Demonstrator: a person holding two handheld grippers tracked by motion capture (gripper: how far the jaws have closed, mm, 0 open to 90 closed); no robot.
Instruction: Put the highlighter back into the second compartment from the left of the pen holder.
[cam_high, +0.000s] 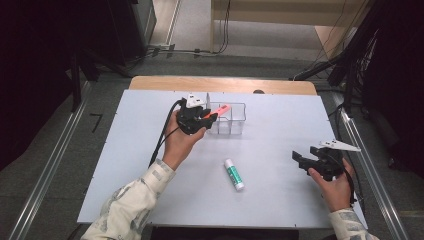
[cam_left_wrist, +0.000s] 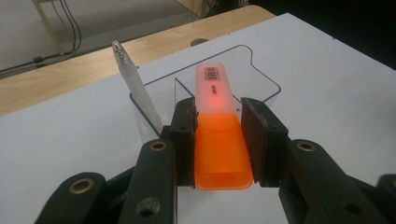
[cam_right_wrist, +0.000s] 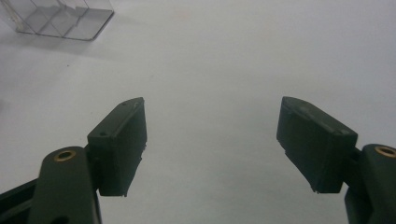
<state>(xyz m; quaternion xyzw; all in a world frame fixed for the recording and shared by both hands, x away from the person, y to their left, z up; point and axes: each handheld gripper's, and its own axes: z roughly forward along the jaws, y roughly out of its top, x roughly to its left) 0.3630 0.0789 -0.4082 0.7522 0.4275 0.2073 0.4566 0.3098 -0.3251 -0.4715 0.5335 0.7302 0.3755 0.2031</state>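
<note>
An orange highlighter (cam_high: 222, 109) with a pale cap is clamped in my left gripper (cam_high: 210, 119), which is shut on it at the left end of a clear plastic organizer (cam_high: 238, 122). In the left gripper view the highlighter (cam_left_wrist: 217, 135) lies between both pads, its cap pointing over the organizer (cam_left_wrist: 264, 77). A white pen (cam_left_wrist: 136, 91) stands tilted in the organizer's near compartment. My right gripper (cam_high: 303, 161) rests open low at the right of the board, nothing between its jaws (cam_right_wrist: 224, 140). A corner of the organizer (cam_right_wrist: 60, 18) shows far off at the upper left of the right gripper view.
A white glue stick with a green label (cam_high: 234, 174) lies on the white board (cam_high: 135, 150), in front of the organizer and between both hands. The wooden table edge (cam_high: 220, 84) runs behind the board. Cables and dark stands surround the table on the floor.
</note>
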